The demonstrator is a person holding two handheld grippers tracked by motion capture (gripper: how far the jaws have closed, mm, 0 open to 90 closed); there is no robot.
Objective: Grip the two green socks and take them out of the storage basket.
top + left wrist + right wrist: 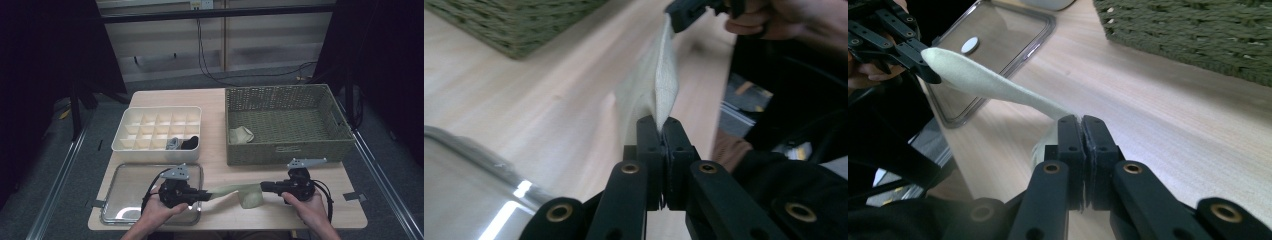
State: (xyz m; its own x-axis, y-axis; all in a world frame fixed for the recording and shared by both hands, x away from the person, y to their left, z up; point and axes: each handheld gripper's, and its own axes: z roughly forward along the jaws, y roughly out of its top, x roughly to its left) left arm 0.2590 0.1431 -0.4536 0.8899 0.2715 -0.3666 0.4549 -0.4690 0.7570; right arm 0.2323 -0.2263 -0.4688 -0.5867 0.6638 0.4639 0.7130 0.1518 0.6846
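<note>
Wooden table [220, 97] has a green basket [287, 150] on it. Just in front of the basket, the left gripper [204, 196] and right gripper [263, 187] each pinch one end of a pale sock [235, 191].

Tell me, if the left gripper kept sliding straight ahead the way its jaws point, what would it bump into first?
Most likely the right gripper. The left gripper points across the table along the pale sock that both clamp, and the other jaws close off that line. Depth is hard to judge, so it might pass just beside them.
</note>
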